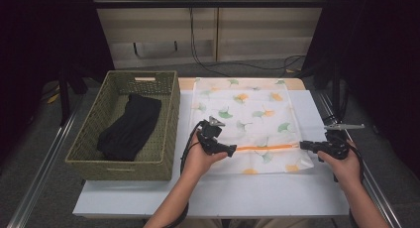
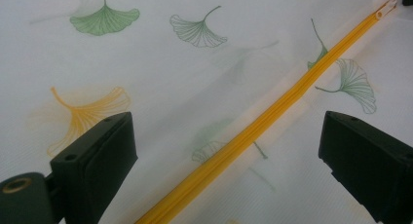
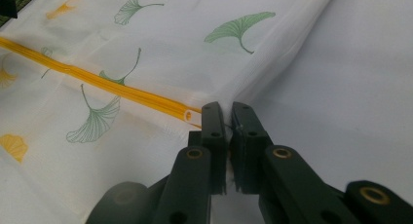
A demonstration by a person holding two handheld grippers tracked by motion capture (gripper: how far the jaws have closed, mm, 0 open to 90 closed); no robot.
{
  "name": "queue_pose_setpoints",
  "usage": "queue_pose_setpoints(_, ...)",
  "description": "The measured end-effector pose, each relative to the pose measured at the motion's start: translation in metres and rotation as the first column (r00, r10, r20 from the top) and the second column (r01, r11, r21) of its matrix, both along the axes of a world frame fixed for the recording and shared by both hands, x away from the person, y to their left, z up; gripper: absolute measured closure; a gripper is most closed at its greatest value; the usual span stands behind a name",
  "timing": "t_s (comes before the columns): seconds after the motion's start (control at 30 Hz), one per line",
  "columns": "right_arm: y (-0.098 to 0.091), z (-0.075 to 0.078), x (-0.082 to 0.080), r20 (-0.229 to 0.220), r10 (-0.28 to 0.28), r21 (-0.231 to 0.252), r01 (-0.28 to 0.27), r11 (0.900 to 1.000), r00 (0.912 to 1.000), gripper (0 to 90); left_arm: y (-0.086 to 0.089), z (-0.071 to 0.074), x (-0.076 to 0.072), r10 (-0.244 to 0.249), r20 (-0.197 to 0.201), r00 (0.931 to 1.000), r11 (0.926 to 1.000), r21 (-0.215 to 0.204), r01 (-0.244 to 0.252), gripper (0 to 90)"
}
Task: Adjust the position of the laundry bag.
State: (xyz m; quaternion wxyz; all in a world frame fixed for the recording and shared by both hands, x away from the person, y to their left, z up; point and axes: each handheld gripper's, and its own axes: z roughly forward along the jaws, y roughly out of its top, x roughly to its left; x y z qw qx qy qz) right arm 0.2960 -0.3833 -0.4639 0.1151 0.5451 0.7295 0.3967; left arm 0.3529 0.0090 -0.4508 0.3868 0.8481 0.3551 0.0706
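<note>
- High view shows me a thin white mesh laundry bag printed with green and orange ginkgo leaves (image 1: 247,124), lying flat on the white table (image 1: 208,193), just right of a woven olive wicker basket (image 1: 99,153) that holds a folded black garment (image 1: 130,128).
- An orange zipper (image 1: 265,147) runs left to right across the bag's near part.
- My right gripper (image 3: 228,118) has its jaws pinched almost fully together on the bag's right edge, just beside the zipper's end (image 3: 189,115); what sits between the pads looks like fabric or the pull tab, and I cannot tell which.
- My left gripper (image 2: 226,151) hovers over the zipper's left stretch with its jaws wide apart, straddling the orange line and gripping nothing.
- I judge the bag light, limp and slippery on the table; the mesh will bunch and slide if pulled from one side alone.
- The stiffest places to take hold are the zipper tape and the seamed edge, so I would pinch there, not the loose mesh.
</note>
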Motion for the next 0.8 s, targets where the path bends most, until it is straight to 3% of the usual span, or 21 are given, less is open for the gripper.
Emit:
queue_pose_setpoints(0.37, -0.002, 0.005, 0.0, -0.007, 0.011, 0.045, -0.011, 0.9989, 0.9999, 86.1, -0.012, 0.0, 0.001, -0.035, -0.028, 0.999, 0.9994, -0.007, 0.035, 6.6)
queue_pose_setpoints(0.4, -0.002, 0.005, 0.0, -0.015, 0.013, 0.054, -0.012, 0.9985, 0.9998, 86.2, -0.014, -0.002, 0.001, -0.03, -0.028, 0.9992, 0.9992, -0.026, 0.029, 6.6)
queue_pose_setpoints(0.43, -0.002, 0.005, 0.001, -0.019, 0.012, 0.064, -0.011, 0.9979, 0.9997, 86.3, -0.015, -0.002, 0.002, -0.044, -0.03, 0.9986, 0.999, -0.009, 0.044, 6.6)
queue_pose_setpoints(0.6, -0.001, 0.007, 0.001, -0.028, 0.016, 0.084, -0.014, 0.9964, 0.9995, 86.3, -0.025, -0.004, 0.002, -0.064, -0.043, 0.997, 0.9979, -0.015, 0.063, 7.1)
queue_pose_setpoints(0.8, 0.001, 0.011, 0.001, -0.018, 0.021, 0.078, -0.02, 0.9968, 0.9996, 86.5, -0.04, -0.004, 0.004, -0.097, -0.046, 0.9942, 0.9953, -0.012, 0.097, 7.8)
